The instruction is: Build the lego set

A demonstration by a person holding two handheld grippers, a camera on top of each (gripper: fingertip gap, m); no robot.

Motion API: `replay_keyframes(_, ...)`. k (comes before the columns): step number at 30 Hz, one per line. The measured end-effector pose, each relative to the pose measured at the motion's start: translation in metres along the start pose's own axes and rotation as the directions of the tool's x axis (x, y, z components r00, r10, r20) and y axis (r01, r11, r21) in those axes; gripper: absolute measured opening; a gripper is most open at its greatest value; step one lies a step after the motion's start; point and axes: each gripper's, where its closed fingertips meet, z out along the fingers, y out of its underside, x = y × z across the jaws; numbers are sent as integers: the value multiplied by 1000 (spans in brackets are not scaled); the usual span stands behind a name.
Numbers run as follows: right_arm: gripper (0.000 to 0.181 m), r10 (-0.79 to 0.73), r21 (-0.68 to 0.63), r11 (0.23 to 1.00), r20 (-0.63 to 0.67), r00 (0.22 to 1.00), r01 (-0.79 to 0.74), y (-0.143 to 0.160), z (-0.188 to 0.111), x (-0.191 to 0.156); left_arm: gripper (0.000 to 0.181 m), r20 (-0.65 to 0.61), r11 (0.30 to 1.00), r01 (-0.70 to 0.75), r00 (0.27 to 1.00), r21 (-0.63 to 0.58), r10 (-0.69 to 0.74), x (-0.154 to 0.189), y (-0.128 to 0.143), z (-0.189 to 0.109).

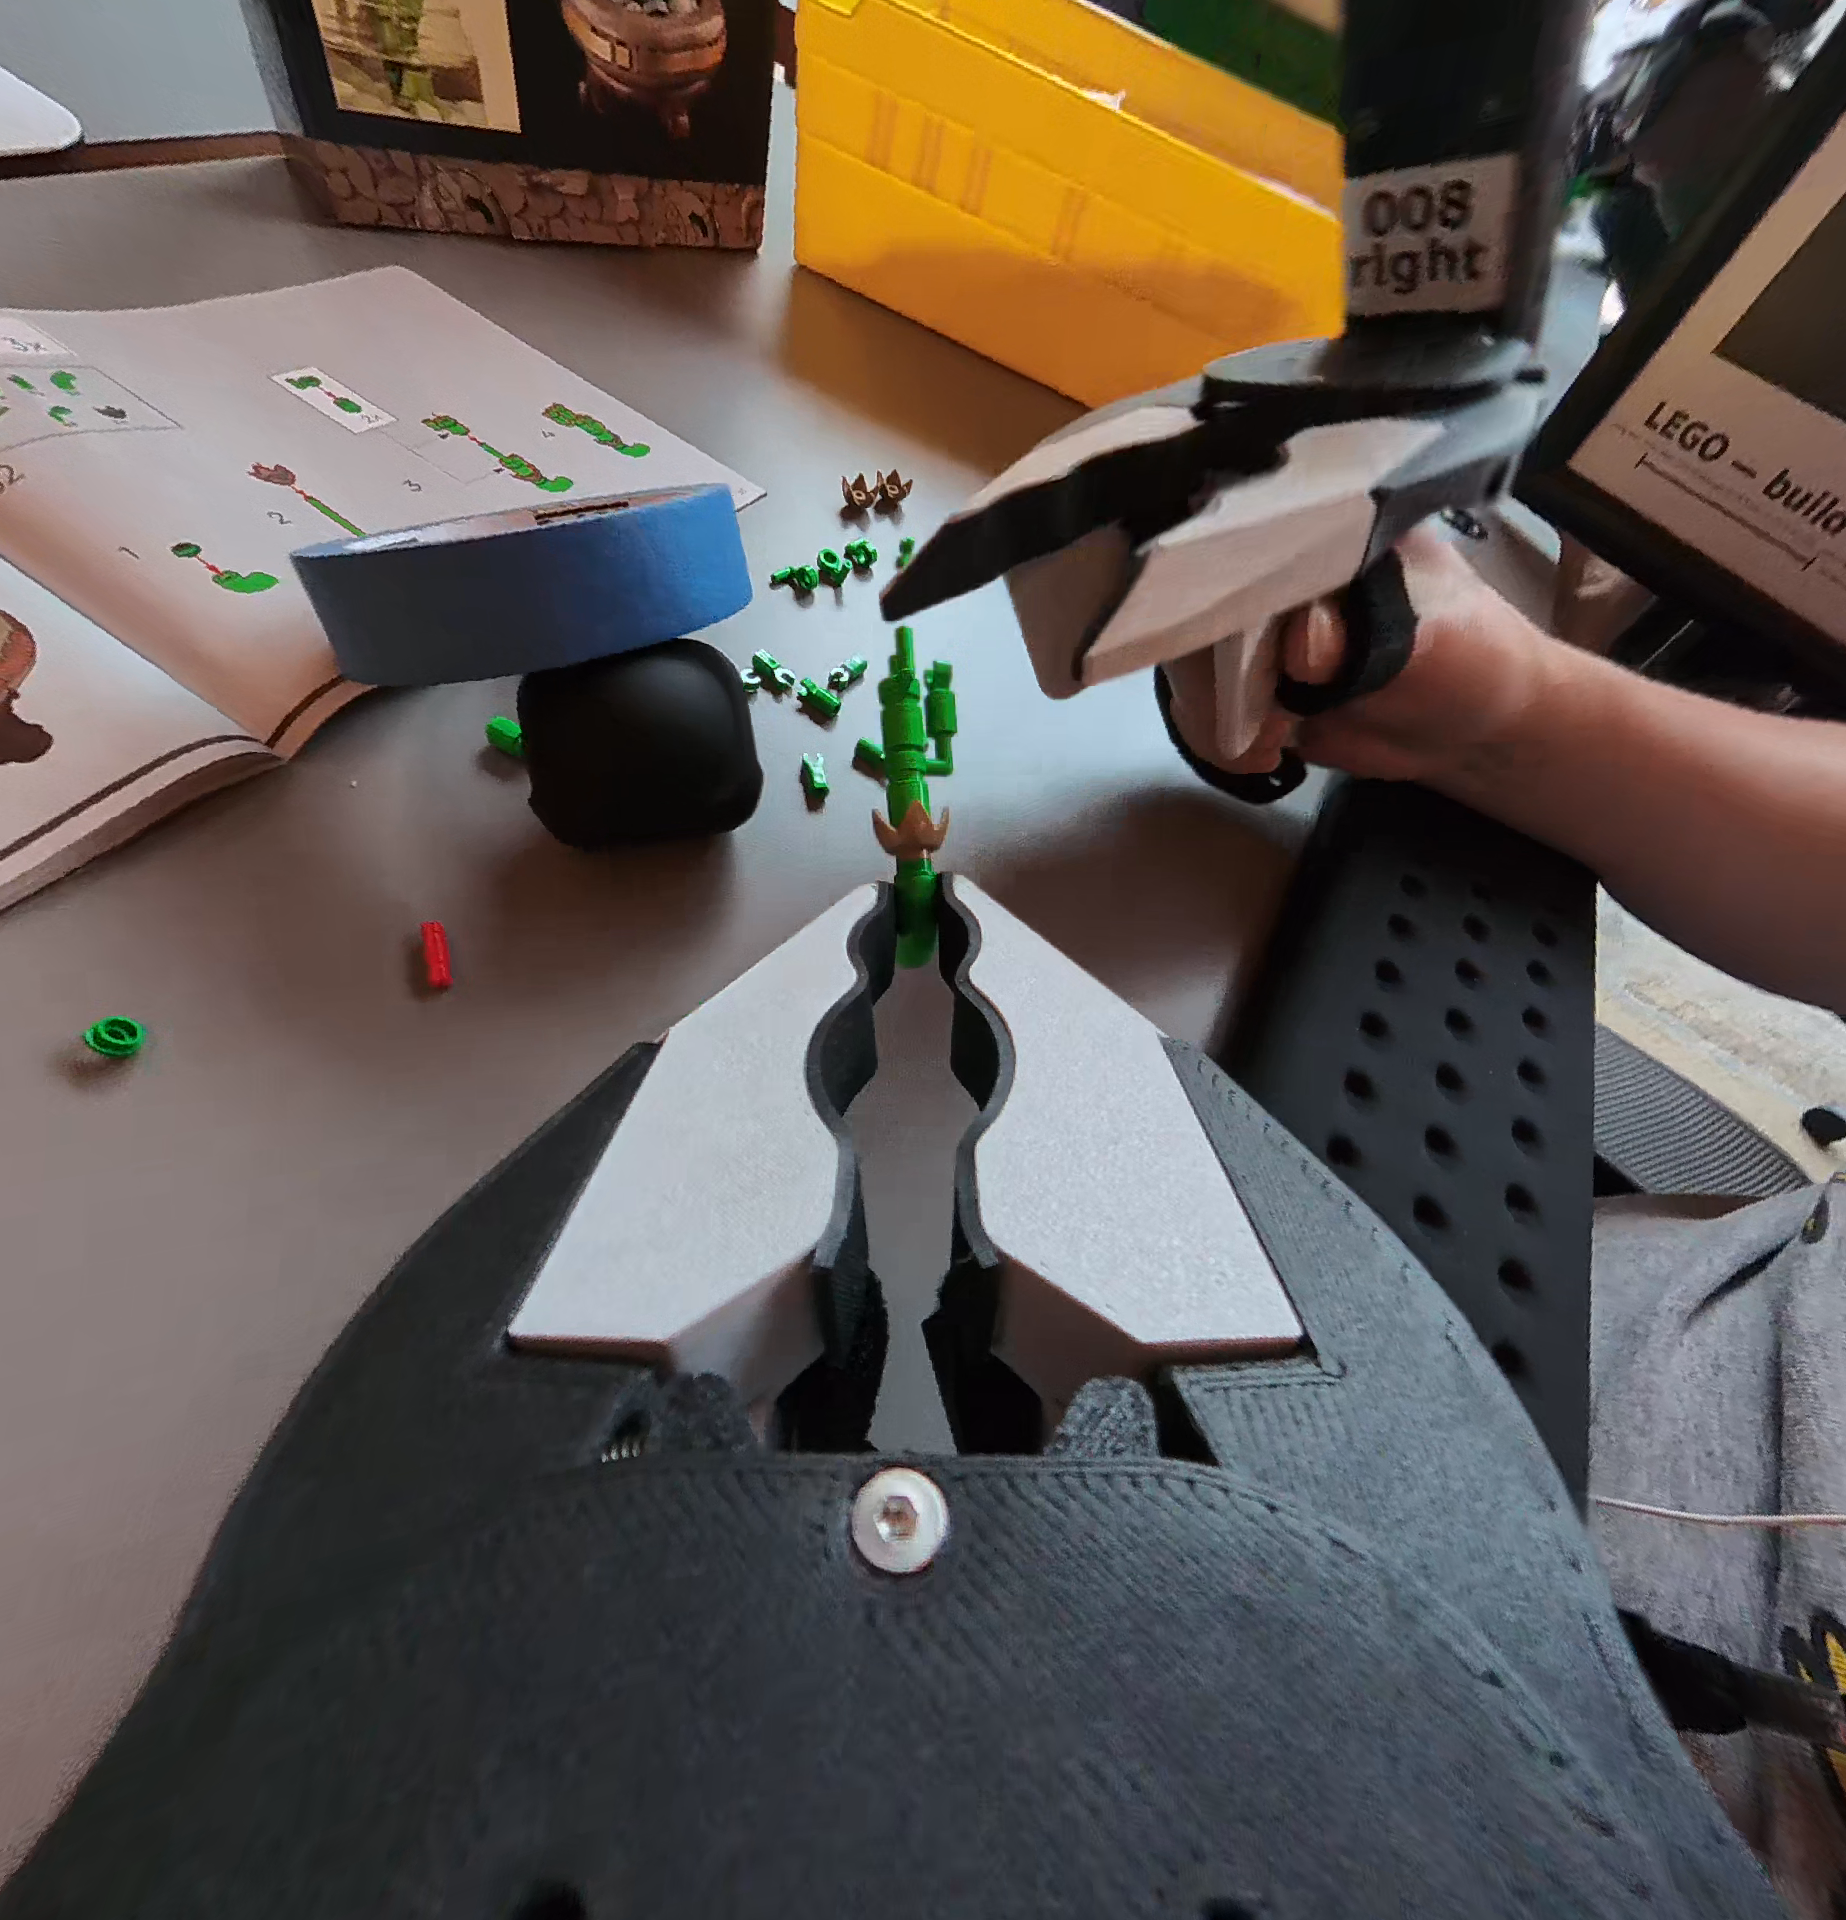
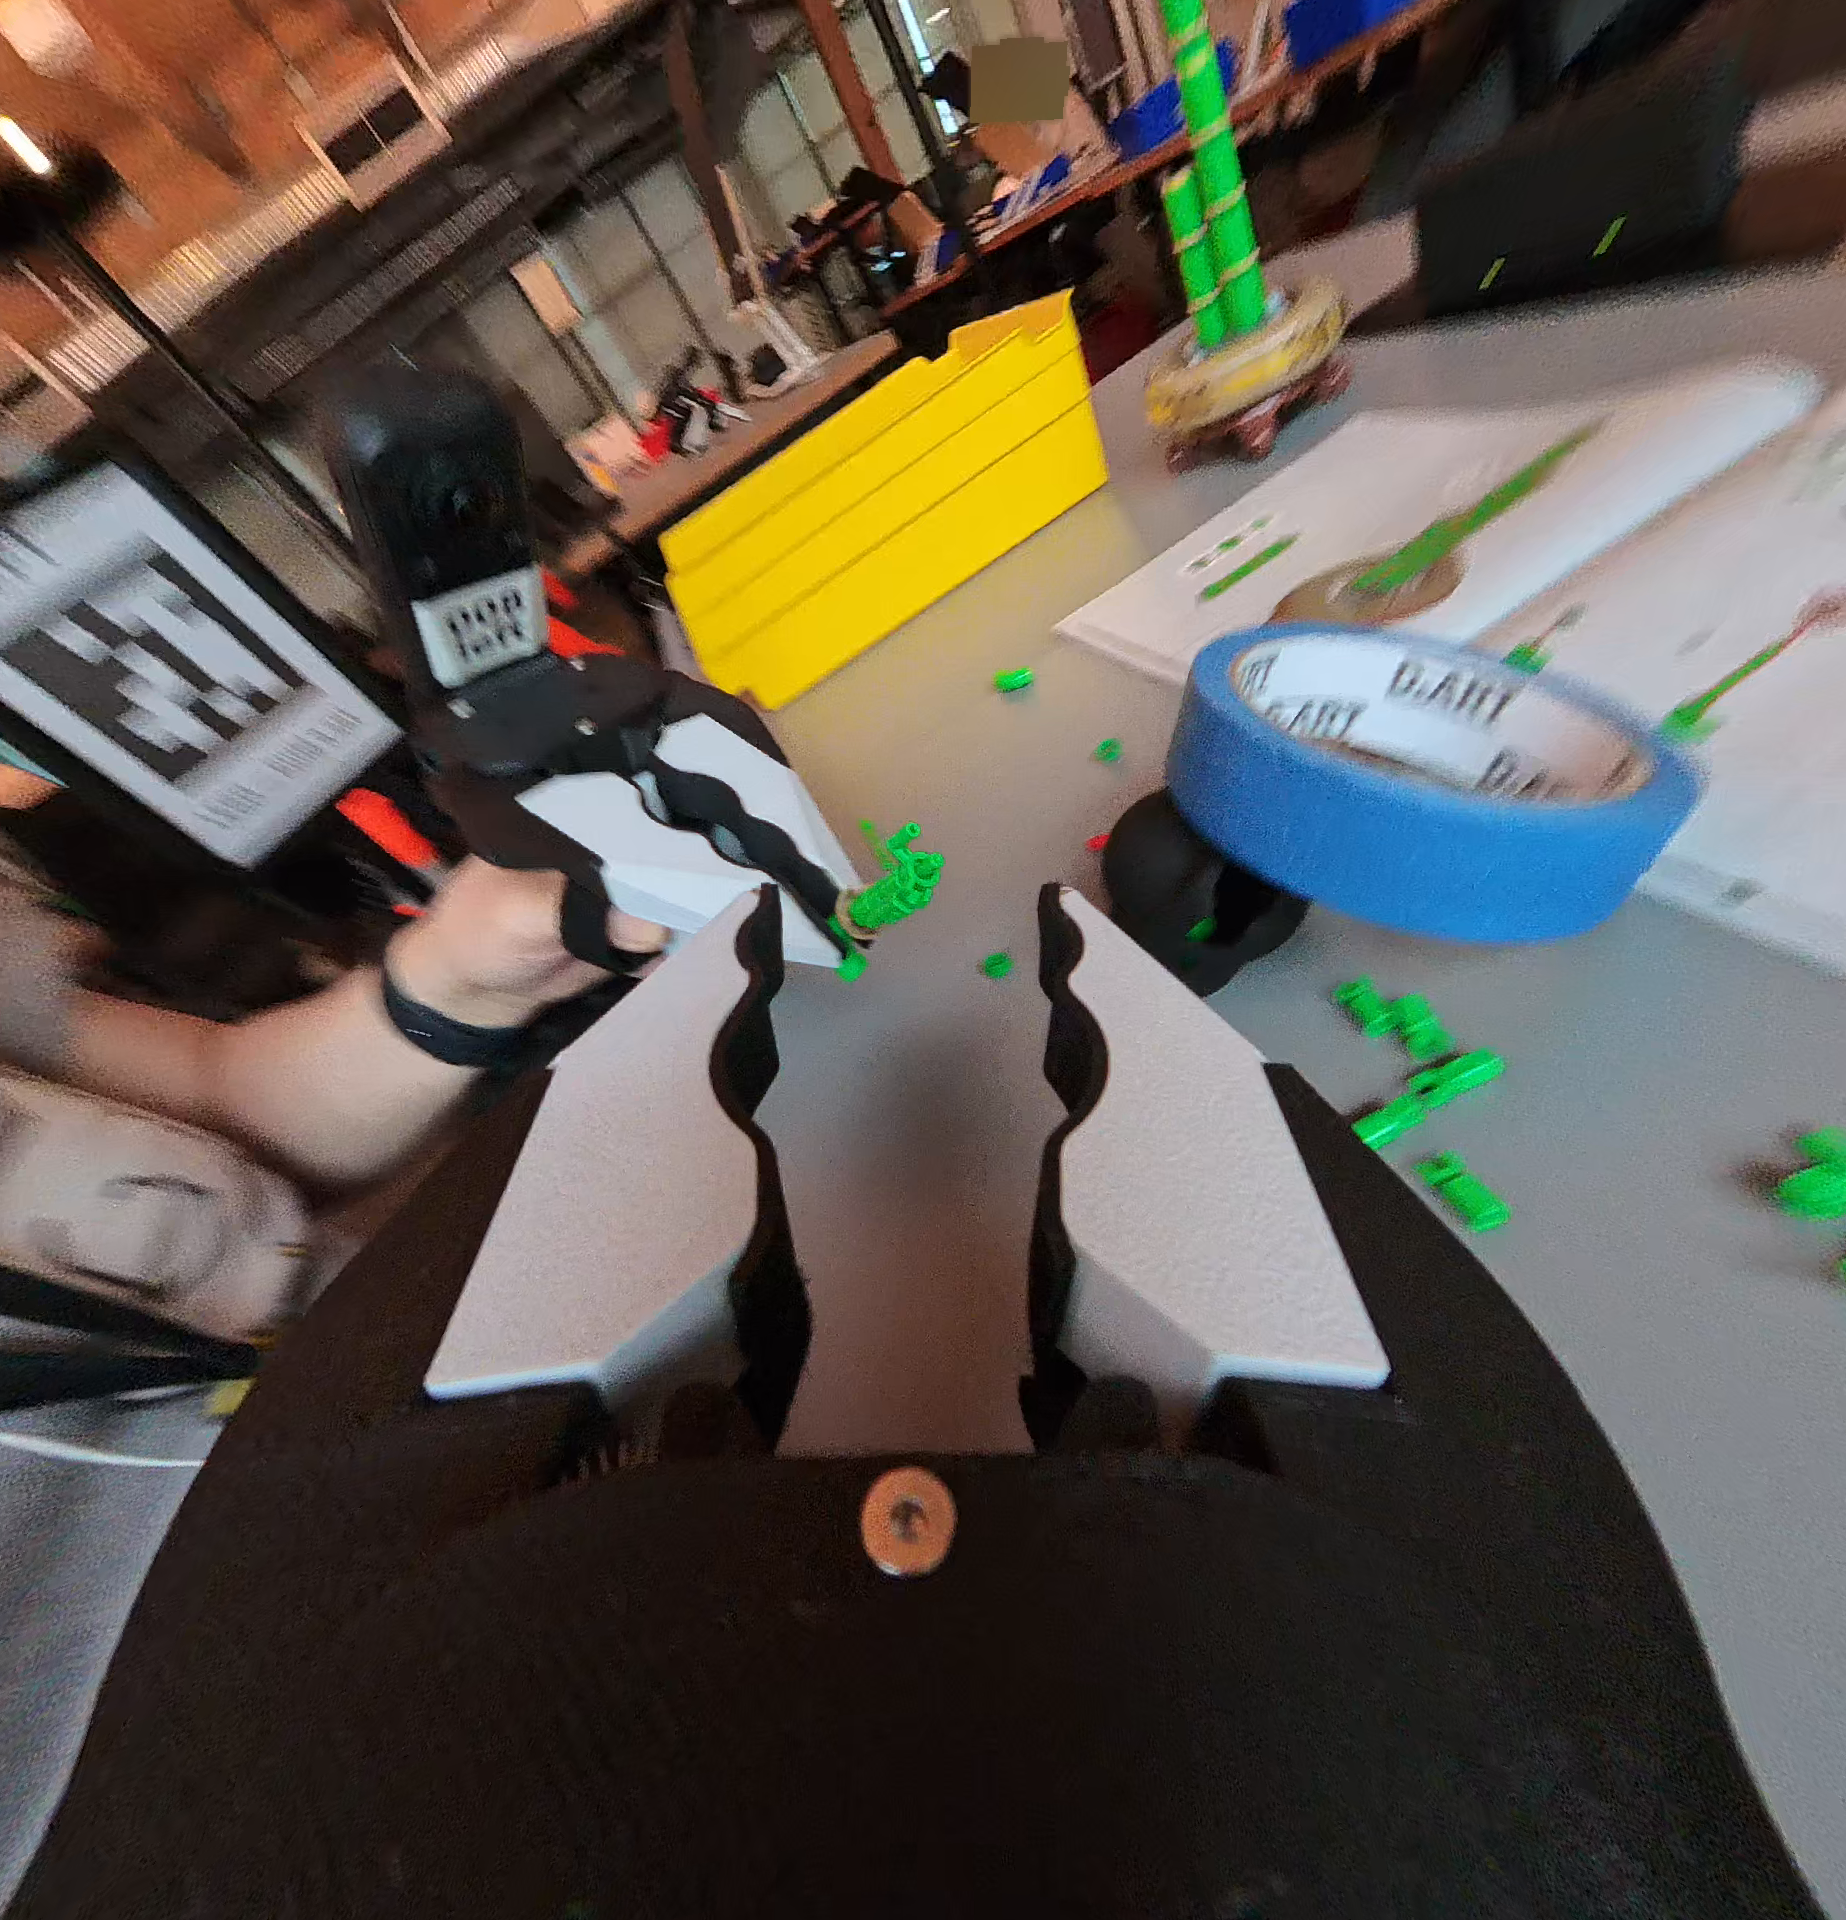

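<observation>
Left wrist view: left gripper [image 1: 911, 902] is pinching the part-built green stalk [image 1: 911, 748] by its base, right gripper [image 2: 906, 906] hovering wide and empty — loose green pieces [image 1: 810, 686] still waiting on the table [image 1: 275, 1143].

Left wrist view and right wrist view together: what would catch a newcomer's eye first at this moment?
First, the green stem assembly with its tan collar, pinched at its base by the left gripper and standing above the table. Next, the right gripper, jaws apart and empty, close beside that stem. Behind lie scattered green pieces, and a blue tape roll perched on a black rounded object beside the open instruction booklet.
</observation>
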Motion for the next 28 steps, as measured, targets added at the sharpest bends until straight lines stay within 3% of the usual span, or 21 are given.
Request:
replay_keyframes(4, 48, -394, -54, 918, -215, 894, 392, -9, -3, 3, 6, -50, 995, 88, 995, 54, -86, 3, -11, 0)
replay_keyframes(9, 45, -615, -125, 783, -301, 729, 609, -16, -3, -7, 5, -179, 969, 229, 961, 91, -210, 13, -23, 2)
replay_keyframes(12, 39, -667, -138, 734, -329, 668, 665, -20, -5, -12, 5, -257, 942, 319, 924, 107, -284, 15, -28, 0)
replay_keyframes(15, 33, -681, -140, 720, -327, 655, 680, -21, -3, -16, 5, -293, 925, 364, 901, 109, -320, 16, -30, -1)
replay_keyframes(28, 25, -740, -200, 659, -349, 576, 725, -22, -1, -15, 5, -321, 920, 381, 886, 92, -335, 20, -29, 0)
